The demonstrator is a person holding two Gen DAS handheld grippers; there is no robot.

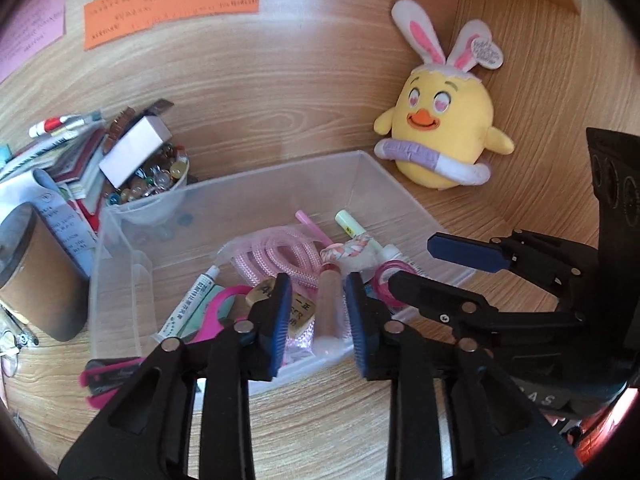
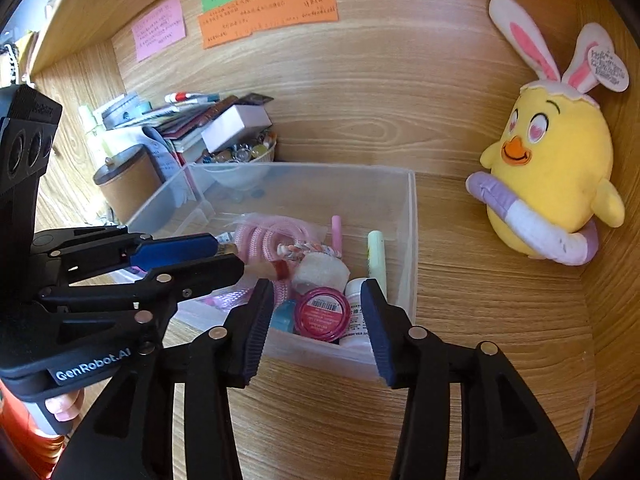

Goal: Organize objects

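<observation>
You are at the sorting stage, with both tools poised over the near rim of the clear plastic storage box [image 1: 384,184] on the wood-grain tabletop [image 2: 480,300], and neither one holding anything. Your left tool [image 1: 318,320] stands partly spread, its blue pads either side of a pale pink tube with a red cap [image 1: 330,308] that lies in the box below, apparently without pressing it. Your right tool [image 2: 318,328] is spread a little wider above the round pink jar with a barcode label [image 2: 322,314], with a white bottle [image 2: 356,300] at its 3 o'clock; nothing is pinched. The contents sit bunched in the near half of the box: a coiled pink braided cord [image 1: 280,256] at 10 o'clock from the tube, a pale green stick [image 2: 377,256] towards the far right wall. Judging from this, your next move is either to lower one tool around a single item, or to pull both back and reach for the loose things outside, such as the pink-handled scissors [image 1: 224,312] by the left wall. Crowding makes a clean pick awkward, so choose the item with free sides. Your tools hide the front strip of the box, the scissor blades cannot be seen, the labels are too small to read, and the cluttered pile at 10 o'clock is hard to sort out
</observation>
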